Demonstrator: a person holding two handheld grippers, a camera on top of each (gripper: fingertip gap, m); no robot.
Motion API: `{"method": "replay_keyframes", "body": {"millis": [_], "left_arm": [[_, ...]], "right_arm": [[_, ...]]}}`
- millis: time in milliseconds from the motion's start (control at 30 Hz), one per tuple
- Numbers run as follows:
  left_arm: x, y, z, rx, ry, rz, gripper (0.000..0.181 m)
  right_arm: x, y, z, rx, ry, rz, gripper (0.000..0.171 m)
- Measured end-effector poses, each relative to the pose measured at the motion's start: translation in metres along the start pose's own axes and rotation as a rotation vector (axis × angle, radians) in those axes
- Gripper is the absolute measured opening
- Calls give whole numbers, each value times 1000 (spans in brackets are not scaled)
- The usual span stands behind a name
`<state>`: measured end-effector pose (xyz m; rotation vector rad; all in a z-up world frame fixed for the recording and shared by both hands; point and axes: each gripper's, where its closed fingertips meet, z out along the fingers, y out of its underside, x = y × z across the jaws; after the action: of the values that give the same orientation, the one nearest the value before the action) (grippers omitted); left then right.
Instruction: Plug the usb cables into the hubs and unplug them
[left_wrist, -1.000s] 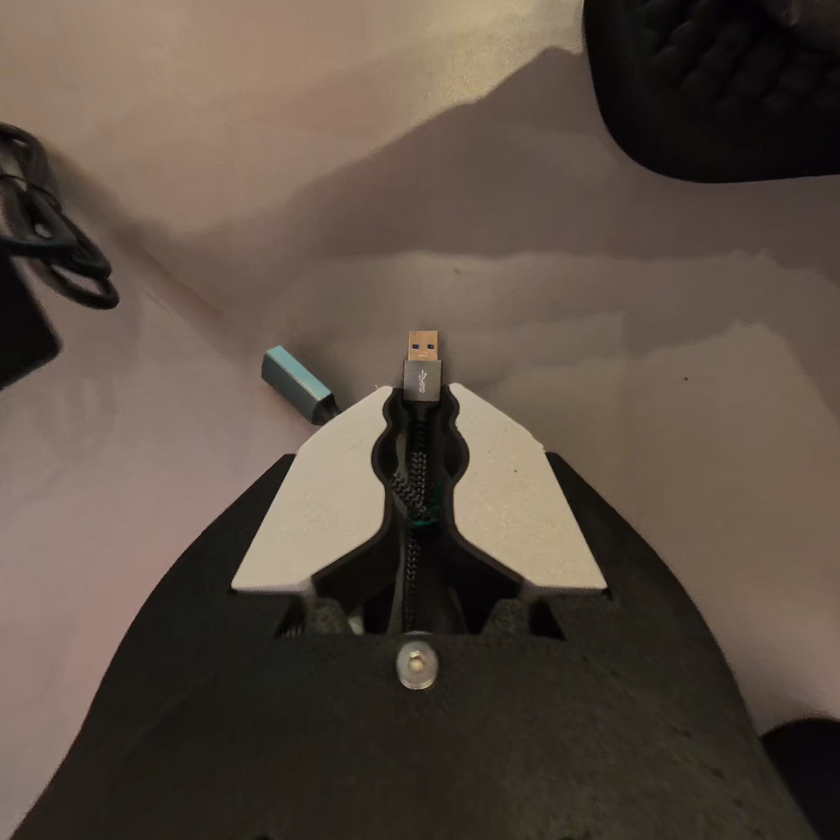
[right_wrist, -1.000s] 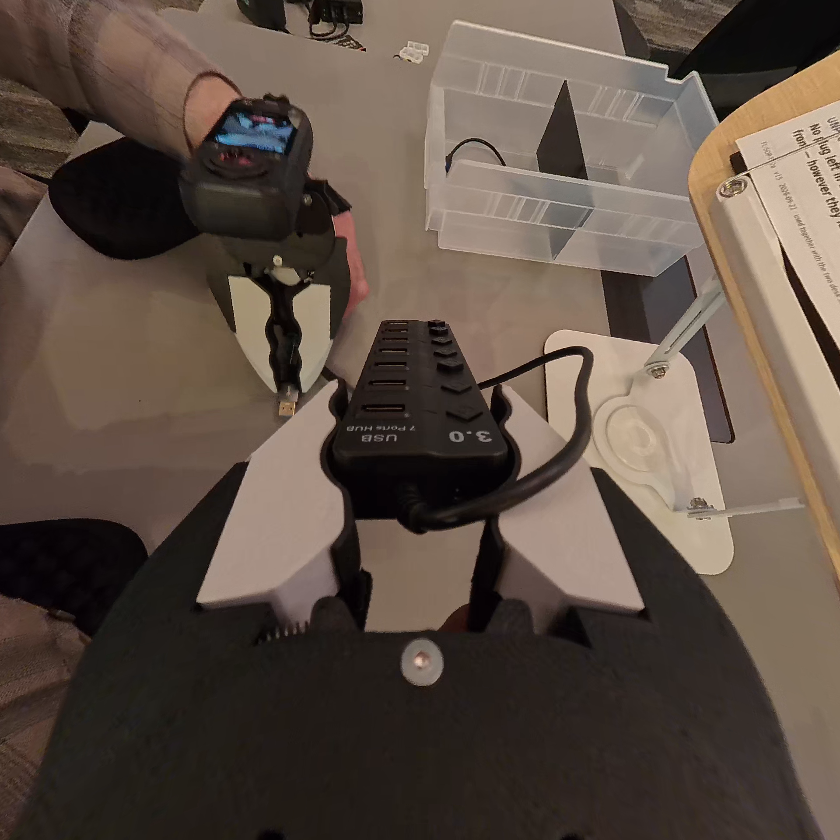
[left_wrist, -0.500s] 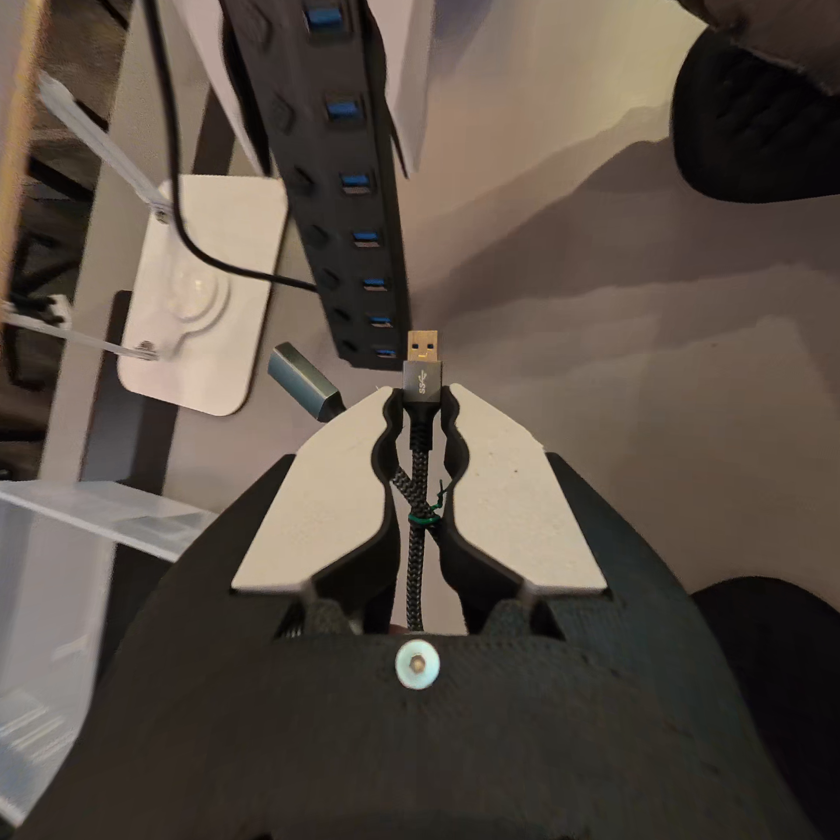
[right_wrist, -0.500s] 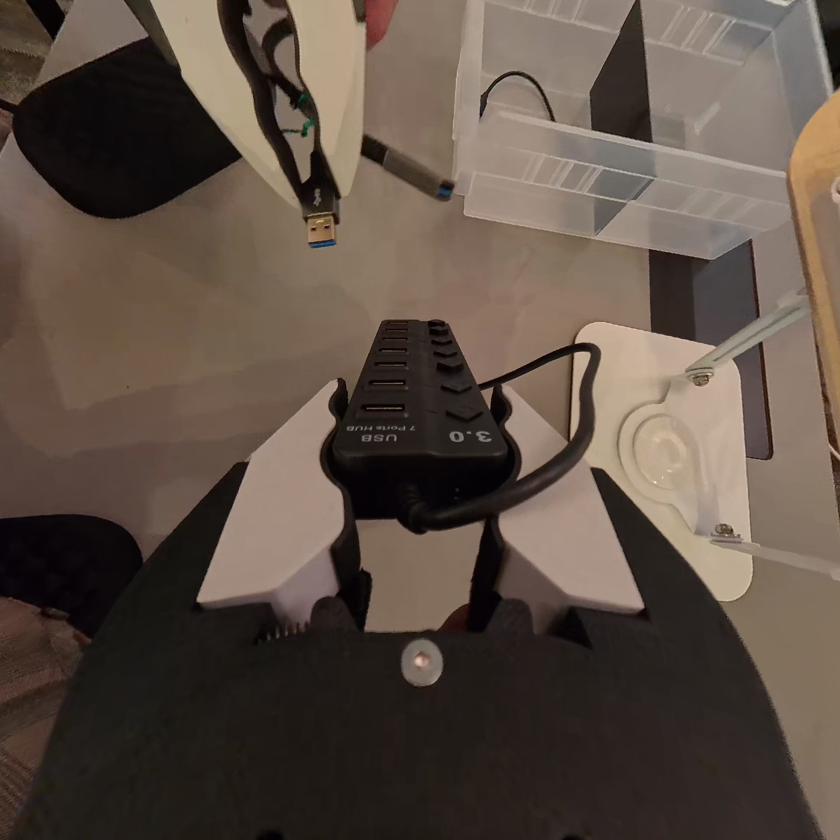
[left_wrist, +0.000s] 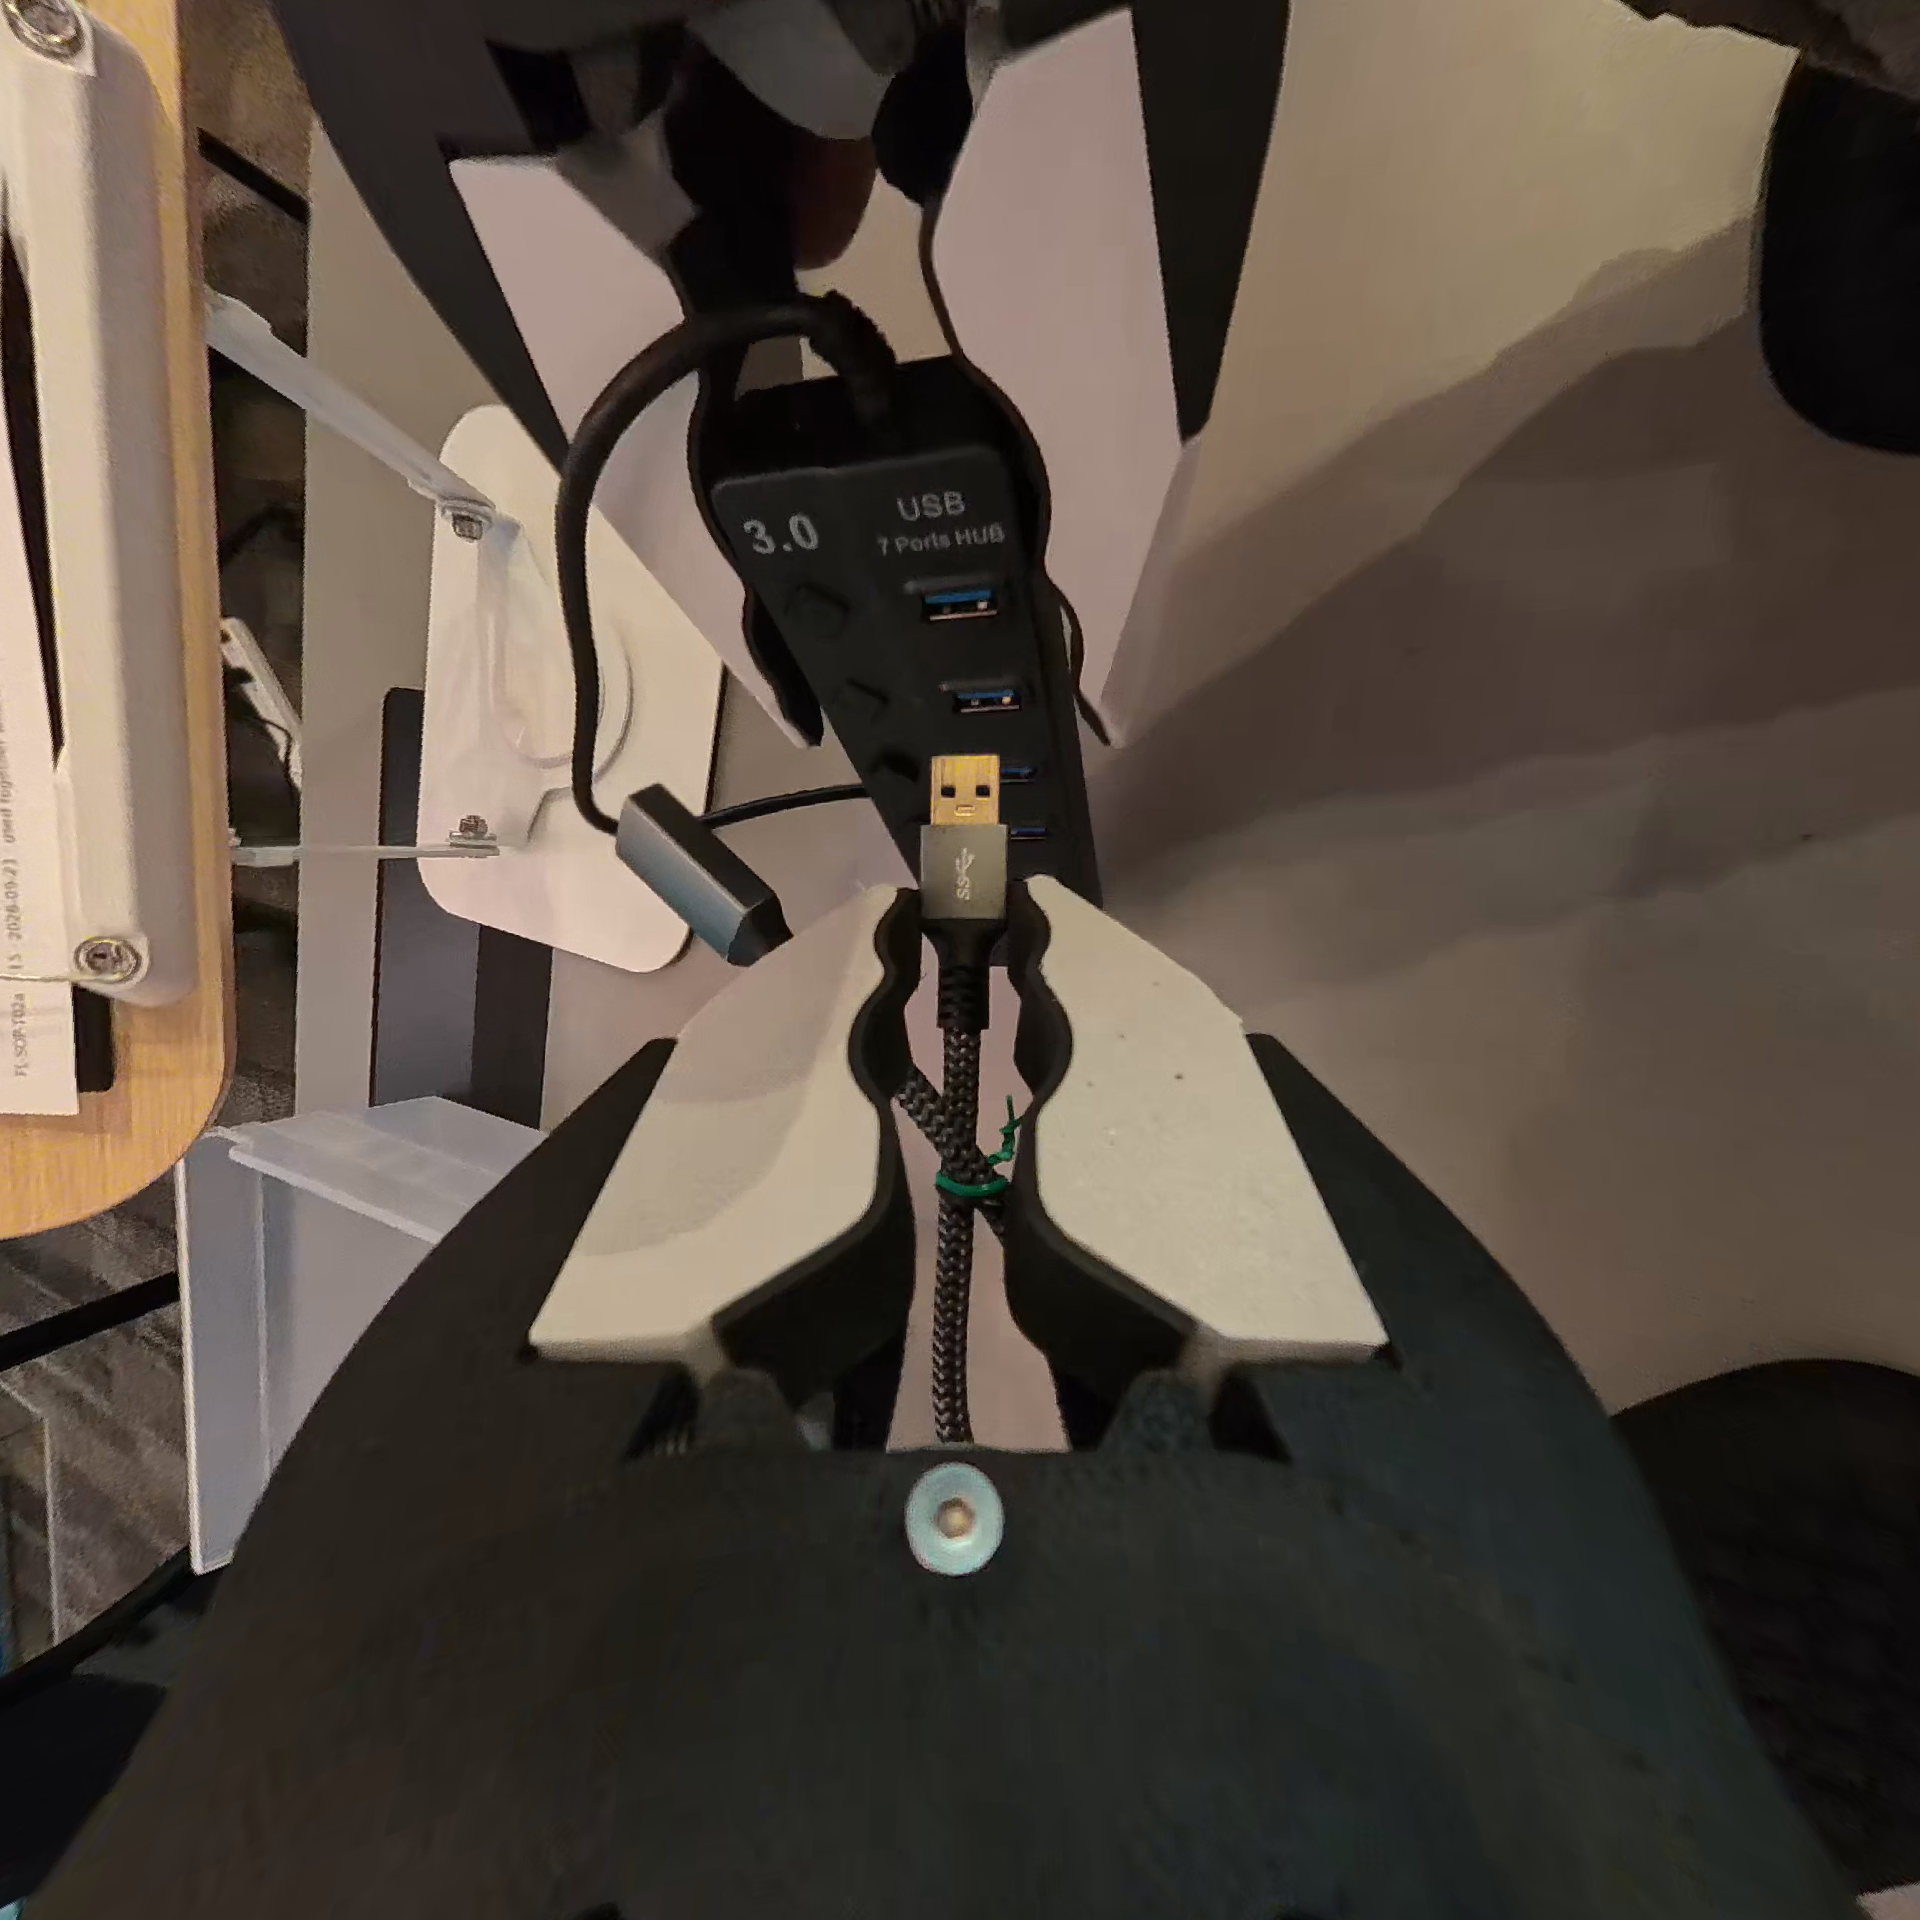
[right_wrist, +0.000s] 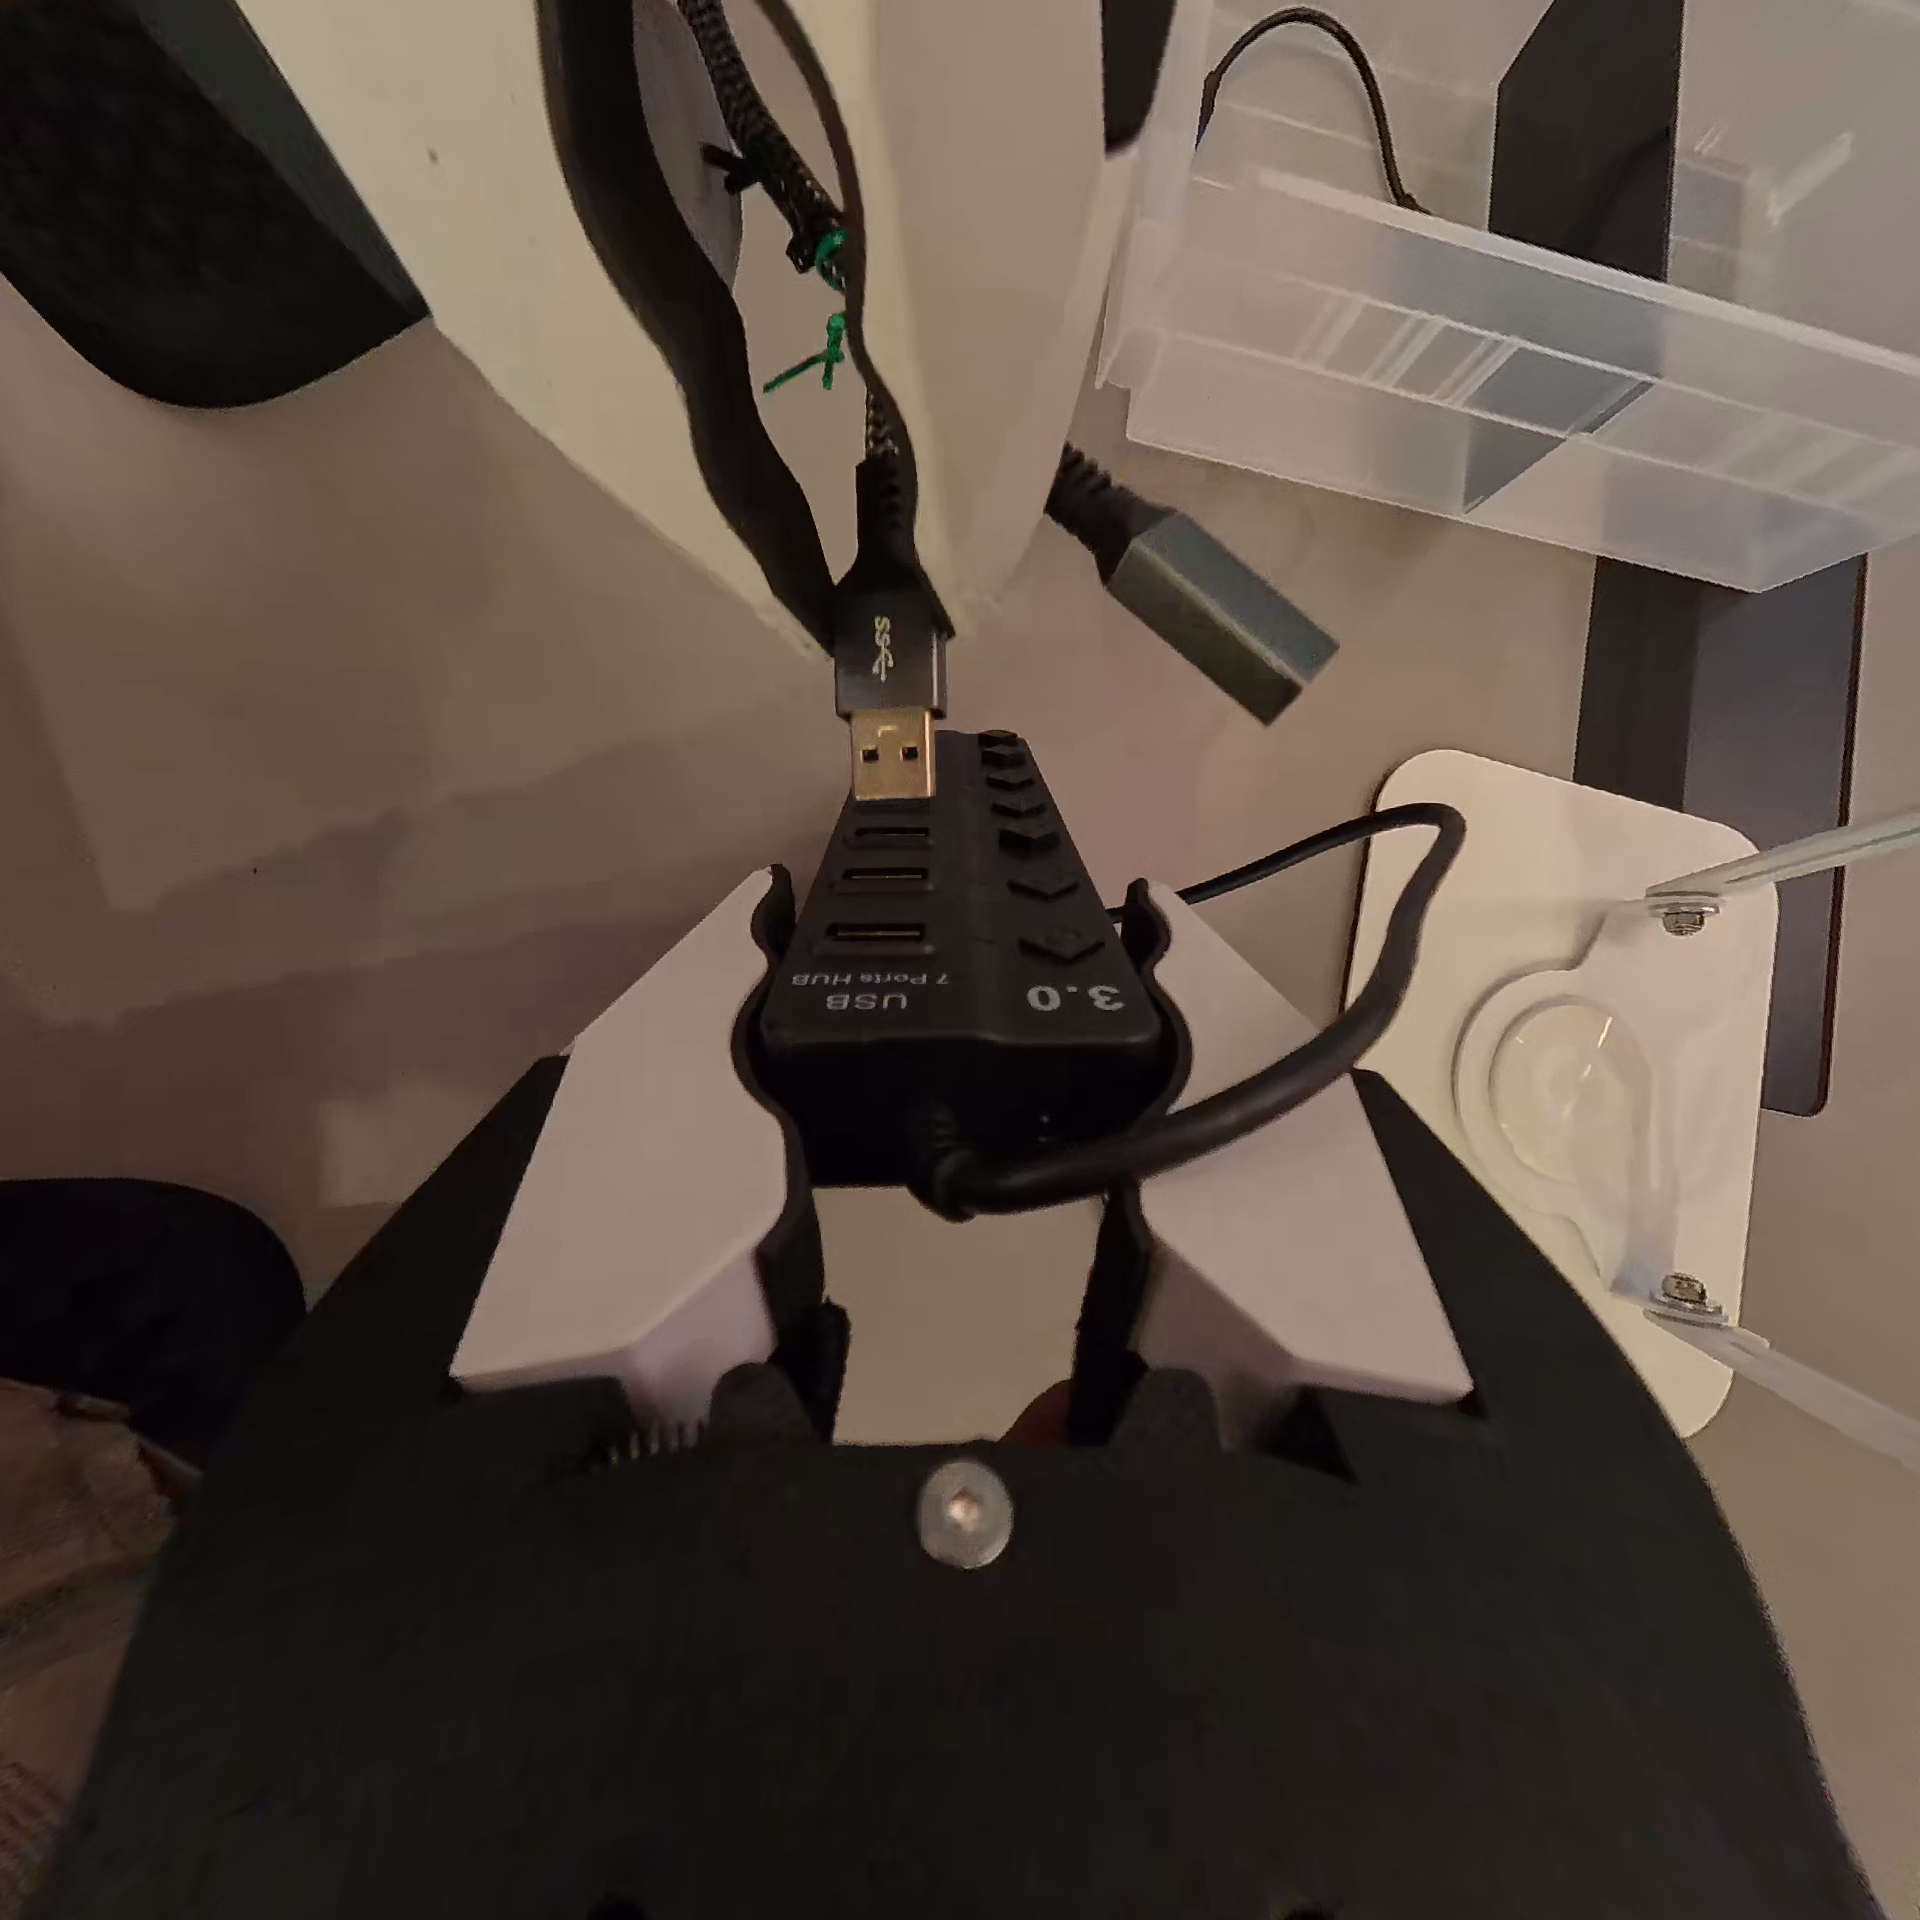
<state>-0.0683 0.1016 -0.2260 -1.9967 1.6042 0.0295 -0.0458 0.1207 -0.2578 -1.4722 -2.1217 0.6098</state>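
My left gripper is shut on a braided USB cable just behind its grey plug, whose gold metal tip points forward. My right gripper is shut on the cabled end of a black multi-port USB hub, held above the table. In the left wrist view the hub faces me with its blue ports, and the plug tip overlaps its middle ports. In the right wrist view the plug hangs just above the hub's far ports, not inserted. The cable's other grey connector dangles to the right.
A clear plastic bin with a black divider stands at the back right. A white plate with a clear bracket lies right of the hub. A wooden board with papers is at the left. A black pad lies far left. The tips of one gripper are about 5 centimetres away from the tips of the other.
The two grippers have closed in on each other. The plug has come down from above the table to just over the hub's far ports, and the hub now faces the left gripper squarely.
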Motion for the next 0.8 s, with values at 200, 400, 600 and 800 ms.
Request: {"method": "replay_keyframes", "body": {"millis": [200,400,600,800], "left_arm": [[3,-2,5,-19,38,-31,16],[5,-3,8,-35,47,-23,16],[4,-2,10,-66,45,-25,16],[3,-5,9,-78,44,-16,16]], "right_arm": [[1,0,3,-17,6,-8,62],[0,-2,5,-31,7,-18,61],[3,0,6,-43,18,-10,61],[2,0,4,-39,16,1,61]]}}
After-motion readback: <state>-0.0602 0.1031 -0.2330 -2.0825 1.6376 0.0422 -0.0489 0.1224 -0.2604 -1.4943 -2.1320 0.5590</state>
